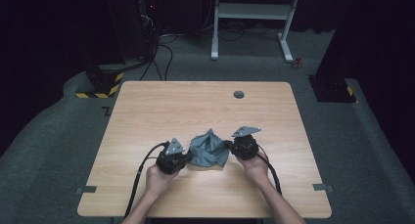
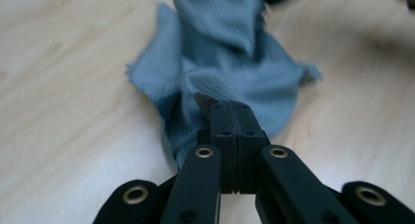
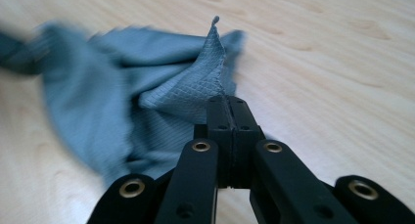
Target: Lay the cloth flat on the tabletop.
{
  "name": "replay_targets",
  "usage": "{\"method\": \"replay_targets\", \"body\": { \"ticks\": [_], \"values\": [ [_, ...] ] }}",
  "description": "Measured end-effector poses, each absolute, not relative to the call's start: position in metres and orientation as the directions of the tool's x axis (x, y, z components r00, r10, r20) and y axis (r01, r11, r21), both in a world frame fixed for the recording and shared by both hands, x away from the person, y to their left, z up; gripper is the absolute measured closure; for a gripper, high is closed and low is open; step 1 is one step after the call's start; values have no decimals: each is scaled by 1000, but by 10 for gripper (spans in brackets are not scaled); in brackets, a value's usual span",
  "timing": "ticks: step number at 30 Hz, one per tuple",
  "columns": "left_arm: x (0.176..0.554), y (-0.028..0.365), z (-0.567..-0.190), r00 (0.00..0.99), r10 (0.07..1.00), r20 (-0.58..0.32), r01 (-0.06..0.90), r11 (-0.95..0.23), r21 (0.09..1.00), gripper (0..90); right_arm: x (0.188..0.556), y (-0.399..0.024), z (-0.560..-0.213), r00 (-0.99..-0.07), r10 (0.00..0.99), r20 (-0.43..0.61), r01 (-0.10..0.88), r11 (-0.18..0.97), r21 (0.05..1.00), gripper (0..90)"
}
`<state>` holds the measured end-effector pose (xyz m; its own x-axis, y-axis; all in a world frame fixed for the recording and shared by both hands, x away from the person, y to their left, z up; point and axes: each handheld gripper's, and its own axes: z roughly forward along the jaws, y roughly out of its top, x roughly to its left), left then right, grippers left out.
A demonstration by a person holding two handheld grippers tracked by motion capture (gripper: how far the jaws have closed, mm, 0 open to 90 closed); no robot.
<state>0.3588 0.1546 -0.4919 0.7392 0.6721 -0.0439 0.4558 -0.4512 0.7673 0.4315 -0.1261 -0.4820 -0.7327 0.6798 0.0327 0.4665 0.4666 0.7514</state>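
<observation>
A crumpled grey-blue cloth [image 1: 209, 148] lies near the front middle of the wooden table [image 1: 161, 106], between my two grippers. My left gripper [image 1: 190, 157] sits at the cloth's left edge, jaws pressed together on a fold of the cloth [image 2: 215, 87]. In the left gripper view that gripper [image 2: 230, 105] has cloth bunched right at its tips. My right gripper [image 1: 228, 144] is at the cloth's right edge. In the right gripper view it [image 3: 227, 100] is shut on a raised, waffle-textured corner of the cloth [image 3: 195, 82], which peaks upward.
A small round grey grommet [image 1: 239, 94] sits in the tabletop near the far edge. Bare wood surrounds the cloth on all sides. Beyond the table stand a white desk frame [image 1: 249, 18] and black stands on grey carpet.
</observation>
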Motion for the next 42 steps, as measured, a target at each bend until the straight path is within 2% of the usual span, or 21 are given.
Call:
{"method": "replay_targets", "body": {
  "ticks": [6,10,13,14,15,19,21,24,31,32,35,37,38,39,40,41,42],
  "values": [
    [340,161,-503,755,655,-26,457,-497,738,888,455,-131,-479,-672,739,36,515,433,740,900],
    [338,161,-508,764,645,-22,467,-529,709,837,464,-136,-486,-632,773,48,558,411,721,898],
    [337,162,-509,758,652,-31,476,-519,710,808,468,-138,-494,-622,781,57,583,414,700,826],
    [337,163,-507,757,653,-33,474,-513,716,808,468,-138,-494,-622,781,57,583,414,700,826],
    [336,166,-503,749,661,-34,468,-492,735,773,467,-142,-493,-619,782,76,581,390,715,795],
    [336,170,-494,726,687,-30,457,-449,768,660,459,-148,-486,-629,774,80,557,376,741,765],
    [341,169,-491,694,719,-31,470,-420,777,602,443,-148,-481,-664,745,68,528,402,749,749],
    [349,166,-491,675,735,-57,485,-384,786,573,424,-142,-483,-716,696,53,499,457,736,721],
    [362,156,-495,662,746,-78,512,-372,774,624,385,-134,-492,-788,611,75,454,495,740,659],
    [367,154,-497,668,739,-90,521,-377,766,691,377,-132,-496,-797,599,76,448,503,739,625],
    [369,153,-498,675,732,-91,521,-386,761,804,372,-130,-499,-803,592,70,441,511,738,605],
    [367,151,-497,688,720,-95,517,-394,760,836,370,-127,-502,-807,587,66,438,521,733,606],
    [365,150,-497,693,715,-91,510,-398,762,858,370,-126,-503,-810,582,66,439,528,727,622],
    [361,148,-495,710,700,-76,495,-419,761,874,369,-122,-506,-818,573,48,428,551,716,702],
    [361,148,-495,710,700,-76,495,-419,761,877,369,-122,-506,-818,573,48,428,551,716,702],
    [356,147,-493,727,684,-68,480,-435,762,880,369,-119,-508,-821,571,19,417,577,703,811],
    [353,147,-492,738,672,-63,470,-445,762,881,368,-119,-508,-821,571,9,411,580,703,863]
  ]
}}
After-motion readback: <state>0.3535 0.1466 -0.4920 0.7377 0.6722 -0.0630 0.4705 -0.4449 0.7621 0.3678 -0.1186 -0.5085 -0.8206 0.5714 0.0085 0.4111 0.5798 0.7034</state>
